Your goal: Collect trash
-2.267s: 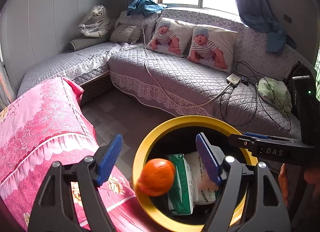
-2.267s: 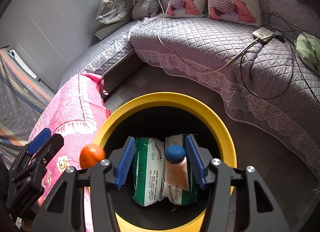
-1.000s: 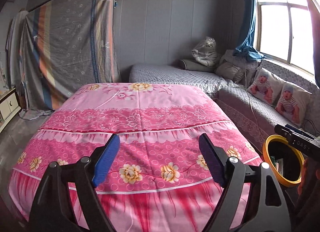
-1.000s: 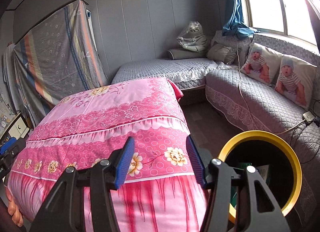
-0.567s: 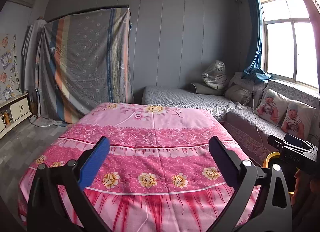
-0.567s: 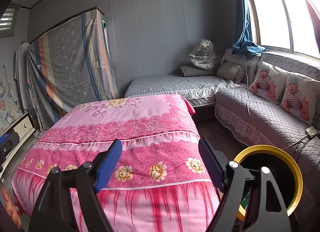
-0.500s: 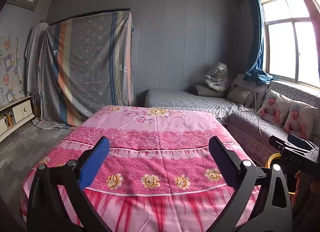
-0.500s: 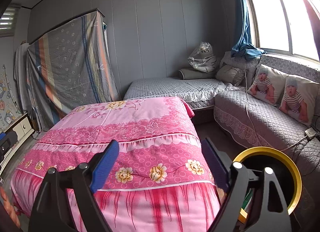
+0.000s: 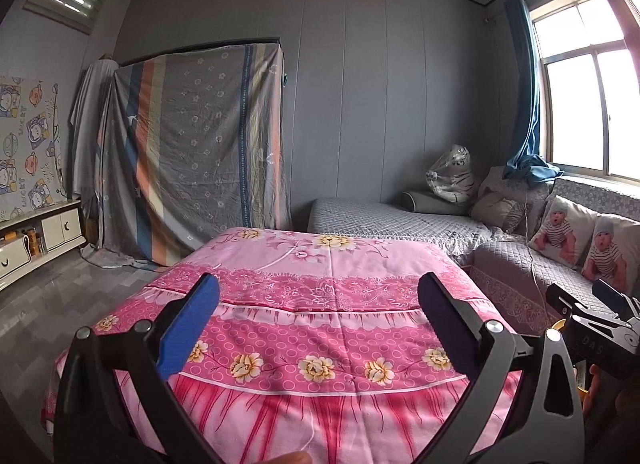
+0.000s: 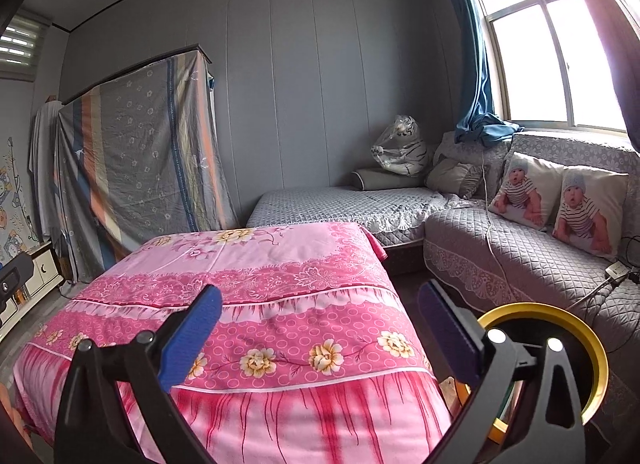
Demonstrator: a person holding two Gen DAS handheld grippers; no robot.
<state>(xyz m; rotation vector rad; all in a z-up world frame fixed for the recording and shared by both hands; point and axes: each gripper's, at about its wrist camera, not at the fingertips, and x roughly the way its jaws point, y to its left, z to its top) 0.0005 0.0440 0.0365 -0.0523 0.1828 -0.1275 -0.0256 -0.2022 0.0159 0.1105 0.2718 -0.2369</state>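
Observation:
My left gripper (image 9: 318, 324) is open and empty, held above the near edge of a table covered by a pink floral cloth (image 9: 320, 276). My right gripper (image 10: 320, 328) is also open and empty over the same cloth (image 10: 260, 264). The yellow-rimmed trash bin (image 10: 592, 348) stands on the floor to the right of the table, partly hidden behind the right gripper's finger; its contents do not show. No loose trash shows on the cloth. The right gripper's body (image 9: 596, 328) shows at the right edge of the left wrist view.
A grey quilted corner sofa (image 10: 500, 248) runs along the right and back, with two baby-print pillows (image 10: 560, 196) and a white cable and power strip (image 10: 618, 268). A striped sheet (image 9: 192, 152) hangs over furniture at the back left. A low white cabinet (image 9: 36, 240) stands far left.
Both grippers have swung up and away from the bin, where an orange and a small bottle were dropped, to face the pink table. Both jaws have opened wider.

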